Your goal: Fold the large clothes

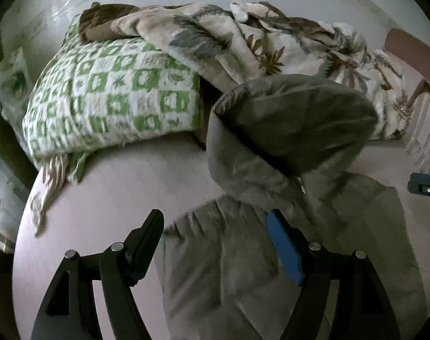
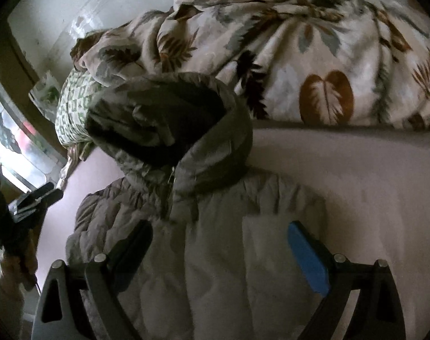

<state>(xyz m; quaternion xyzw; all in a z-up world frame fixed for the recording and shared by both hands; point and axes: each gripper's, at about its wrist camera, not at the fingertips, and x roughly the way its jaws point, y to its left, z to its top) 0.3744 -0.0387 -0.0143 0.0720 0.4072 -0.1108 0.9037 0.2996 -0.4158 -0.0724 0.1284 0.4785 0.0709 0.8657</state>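
A grey puffer jacket [image 1: 243, 255] lies on the pale pink bed sheet [image 1: 101, 198], its hood [image 1: 294, 124] bunched up toward the pillows. My left gripper [image 1: 215, 221] hovers over the jacket's left shoulder edge, jaws wide and open, pressing on nothing. In the right wrist view the jacket [image 2: 215, 255] fills the lower middle, with the hood [image 2: 169, 119] and the zipped collar above it. My right gripper [image 2: 219, 229] stands open over the jacket's chest, nothing pinched. Each gripper shows in the other's view: the right gripper [image 1: 425, 187] at the right edge, the left gripper [image 2: 36, 198] at the left edge, with a hand around its handle.
A green-and-white checked pillow [image 1: 110, 96] lies behind the jacket to the left. A crumpled leaf-print blanket [image 1: 243, 36] [image 2: 300, 56] is heaped along the back of the bed against a white wall. A bright window [image 2: 5, 130] is at the far left.
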